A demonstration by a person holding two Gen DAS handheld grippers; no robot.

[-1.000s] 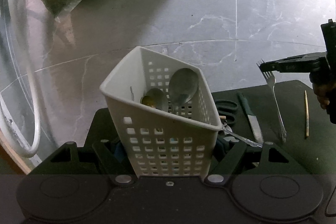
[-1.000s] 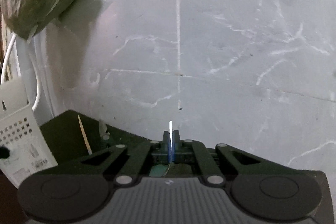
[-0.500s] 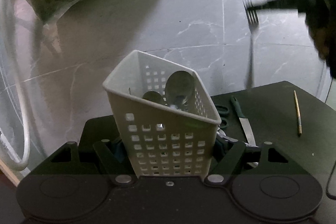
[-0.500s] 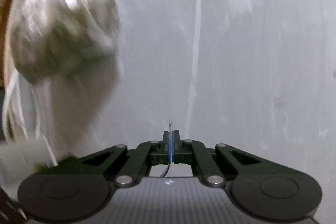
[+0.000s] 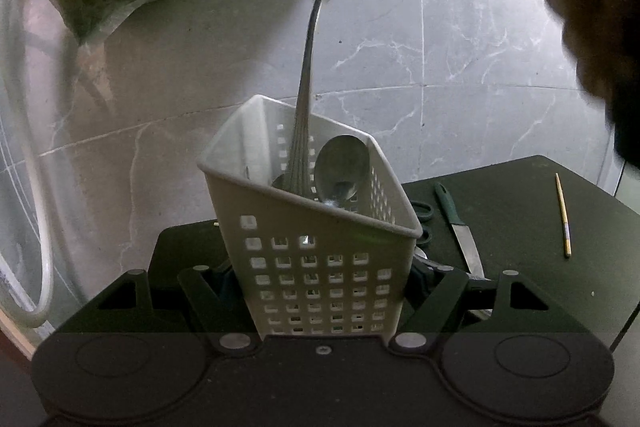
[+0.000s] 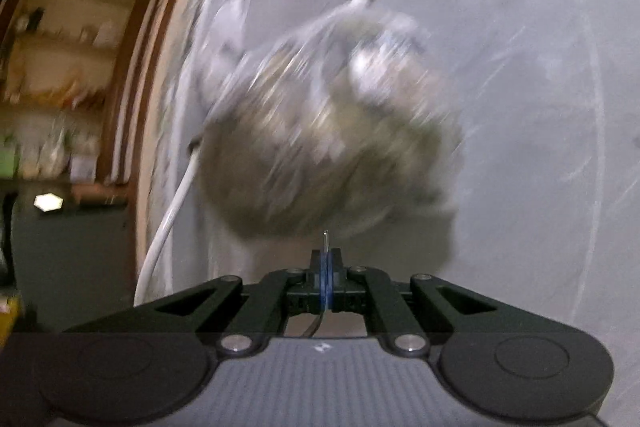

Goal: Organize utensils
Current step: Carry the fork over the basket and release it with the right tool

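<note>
The left tool [image 5: 322, 291] is closed against the lower walls of a white perforated basket [image 5: 320, 267], holding it upright with a slight tilt above a dark surface [image 5: 520, 211]. Inside the basket a large spoon [image 5: 340, 167] leans against the far right wall, and the bowl of a second, smaller spoon [image 5: 280, 181] shows just left of it, partly hidden. A fork [image 5: 310, 67] now stands with its handle end down inside the basket, between the two spoons, its tines up at the top of the left wrist view, where the dark shape of the right tool crosses the frame. Half a second ago that fork hung in the air well to the right of the basket and above the surface; it has since swung over and come down into the opening. The right tool [image 6: 326, 267] is pressed shut on the fork [image 6: 326, 239], whose thin metal edge sticks up between the blue pads [image 6: 323, 279]. The right wrist view has also turned, now facing a blurred plastic bag [image 6: 328, 131] and a white hose [image 6: 168, 227] by the marble wall. On the surface to the right of the basket lie a green-handled knife [image 5: 458, 227], scissors [image 5: 424, 215] partly hidden behind the basket, and, farther right, a thin wooden stick [image 5: 563, 215].
</note>
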